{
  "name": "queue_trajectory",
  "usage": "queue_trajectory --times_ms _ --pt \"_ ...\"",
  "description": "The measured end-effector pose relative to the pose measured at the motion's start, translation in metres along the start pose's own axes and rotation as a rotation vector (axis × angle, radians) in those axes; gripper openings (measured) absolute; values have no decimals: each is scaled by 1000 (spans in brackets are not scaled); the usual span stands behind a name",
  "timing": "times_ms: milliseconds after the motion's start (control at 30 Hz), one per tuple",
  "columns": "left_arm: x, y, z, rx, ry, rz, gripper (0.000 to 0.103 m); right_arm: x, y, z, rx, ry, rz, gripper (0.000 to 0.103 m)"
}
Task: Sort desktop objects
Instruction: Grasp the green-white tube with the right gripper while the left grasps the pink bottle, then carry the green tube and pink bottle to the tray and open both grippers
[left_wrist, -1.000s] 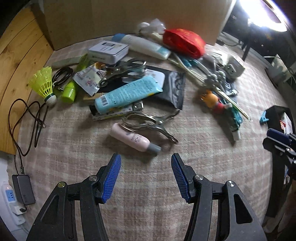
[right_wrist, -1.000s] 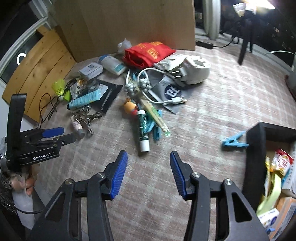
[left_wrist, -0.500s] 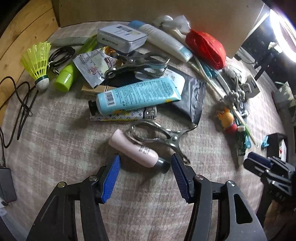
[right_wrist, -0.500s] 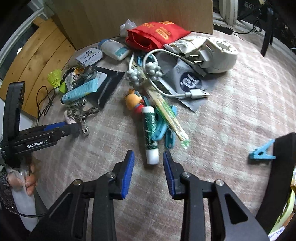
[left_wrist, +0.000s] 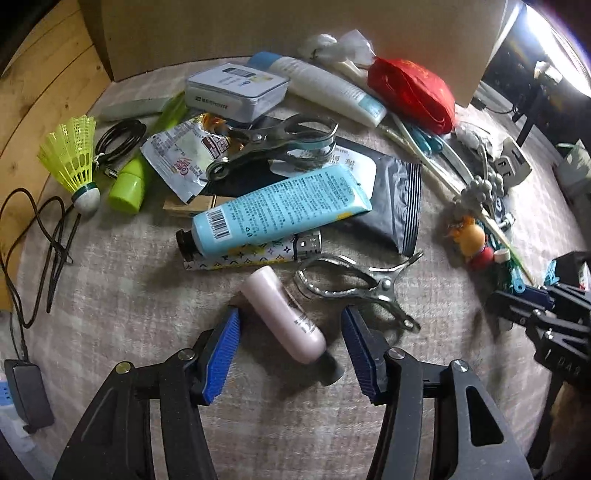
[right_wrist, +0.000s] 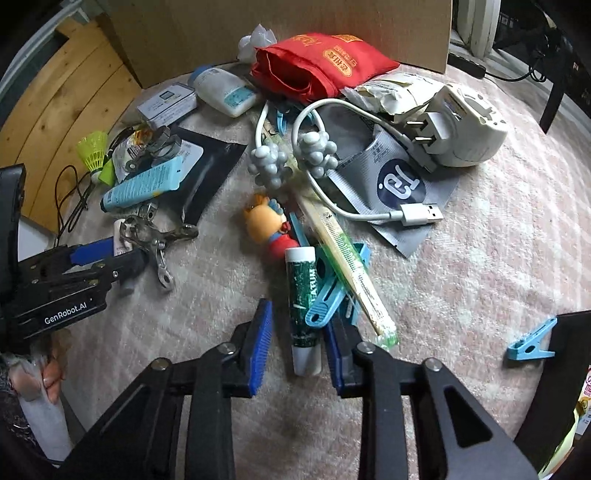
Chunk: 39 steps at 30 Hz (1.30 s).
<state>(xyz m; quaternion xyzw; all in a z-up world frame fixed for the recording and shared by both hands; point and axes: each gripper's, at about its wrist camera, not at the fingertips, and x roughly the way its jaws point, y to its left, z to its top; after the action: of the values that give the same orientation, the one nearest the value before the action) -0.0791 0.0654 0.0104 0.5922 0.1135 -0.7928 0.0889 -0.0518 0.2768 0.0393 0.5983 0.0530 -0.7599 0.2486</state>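
Between the closing right claw pads, untouched green tube, lengthwise, white cap nearest

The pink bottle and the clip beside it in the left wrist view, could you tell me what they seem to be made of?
The pink bottle looks like matte or satin plastic: an even pastel surface with only a soft sheen and printed lettering. The clip looks like bare polished metal, probably steel: silvery, with bright reflections, thin stamped arms and a rivet at the pivot.
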Motion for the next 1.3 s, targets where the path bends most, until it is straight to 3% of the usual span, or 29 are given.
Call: queue_trajectory --times_ms 133,400,667,933,1133,1167,1233,1300 --pt "0 1 -5 16 -9 8 49 -1 2 -6 -19 7 4 16" --pt "-2 4 -8 32 -25 45 20 1 6 -6 -32 24 13 16" --pt "-13 9 -42 40 -22 18 19 -5 6 -25 -2 40 43 15" --pt "-27 10 -60 -20 -20 -53 19 -14 7 -33 26 9 45 15" --pt "-47 -40 -62 53 -57 -85 19 -44 -9 -47 67 -48 33 15" --pt "-48 -29 -59 77 -63 -102 19 -51 -14 -51 78 -62 26 15" --pt "-54 -45 -42 112 -69 -133 19 -64 -23 -60 102 -84 11 15" --pt "-75 -55 -48 157 -76 -167 19 -79 -36 -72 133 -106 0 15"
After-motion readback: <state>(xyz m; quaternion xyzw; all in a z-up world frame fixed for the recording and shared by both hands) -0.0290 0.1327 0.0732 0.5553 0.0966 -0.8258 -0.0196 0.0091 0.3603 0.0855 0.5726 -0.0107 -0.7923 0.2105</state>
